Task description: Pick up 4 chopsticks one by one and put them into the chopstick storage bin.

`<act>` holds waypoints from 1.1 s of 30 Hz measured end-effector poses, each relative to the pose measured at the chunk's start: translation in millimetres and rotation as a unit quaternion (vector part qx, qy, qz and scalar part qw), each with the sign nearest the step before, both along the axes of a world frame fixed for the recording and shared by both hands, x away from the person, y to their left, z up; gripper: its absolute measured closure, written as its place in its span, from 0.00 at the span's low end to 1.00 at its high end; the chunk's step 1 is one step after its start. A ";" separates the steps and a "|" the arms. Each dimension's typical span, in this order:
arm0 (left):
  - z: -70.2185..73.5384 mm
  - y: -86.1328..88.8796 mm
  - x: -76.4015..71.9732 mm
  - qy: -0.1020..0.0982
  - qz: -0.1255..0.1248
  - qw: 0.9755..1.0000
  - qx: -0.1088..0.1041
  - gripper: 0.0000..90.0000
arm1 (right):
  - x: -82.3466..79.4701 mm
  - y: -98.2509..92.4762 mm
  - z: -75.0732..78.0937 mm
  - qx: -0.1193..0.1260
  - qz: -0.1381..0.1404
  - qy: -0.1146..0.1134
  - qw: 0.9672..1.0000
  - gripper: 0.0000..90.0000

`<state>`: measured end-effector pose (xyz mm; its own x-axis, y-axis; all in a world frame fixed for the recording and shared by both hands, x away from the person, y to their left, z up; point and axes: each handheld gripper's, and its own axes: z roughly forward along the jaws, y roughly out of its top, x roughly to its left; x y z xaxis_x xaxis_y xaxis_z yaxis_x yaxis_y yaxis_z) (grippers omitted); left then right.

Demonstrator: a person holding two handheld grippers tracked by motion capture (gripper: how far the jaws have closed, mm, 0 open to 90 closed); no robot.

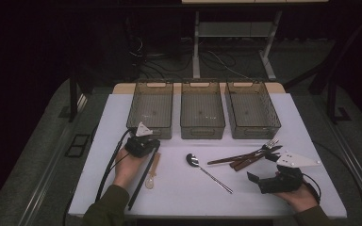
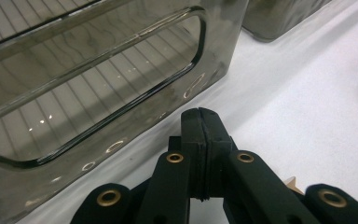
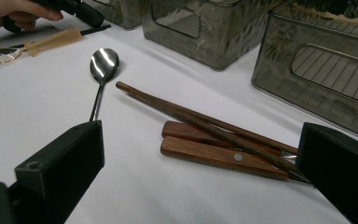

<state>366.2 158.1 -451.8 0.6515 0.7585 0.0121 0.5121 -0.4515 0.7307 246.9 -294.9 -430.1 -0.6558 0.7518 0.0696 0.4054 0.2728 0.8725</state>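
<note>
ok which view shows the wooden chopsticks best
The right gripper view: the chopsticks run close across the frame, lying over two wooden handles, with grain visible. The high view shows them small and dim beside the fork. The left gripper view looks at a bin instead.

The high view is dim, its surroundings nearly black, and only the white tabletop (image 1: 122, 117) catches light. In the left gripper view, glare spots dot the smoky bin wall (image 2: 98, 93) left of the jaws, which are blurred near the lens. In the right gripper view, the spoon (image 3: 103, 63) beyond the jaws gleams; both jaws look soft.
</note>
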 end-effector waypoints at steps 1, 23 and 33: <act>0.5 1.3 0.2 0.001 0.000 1.000 0.001 1.00 | -0.1 -0.1 0.1 0.000 0.000 0.001 1.000 0.01; 25.5 54.9 -119.7 0.036 0.000 0.999 -0.036 1.00 | -0.5 0.0 -1.4 0.000 -0.001 0.004 1.000 0.01; 15.5 45.5 -165.6 0.073 -0.026 0.996 -0.035 1.00 | -0.2 0.4 -2.2 -0.002 -0.001 0.006 1.000 0.01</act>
<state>200.5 203.6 -436.3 0.6814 0.7189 -0.1372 0.5925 -0.4319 0.6800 246.7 -294.5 -432.3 -0.6530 0.7536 0.0753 0.4171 0.2749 0.8663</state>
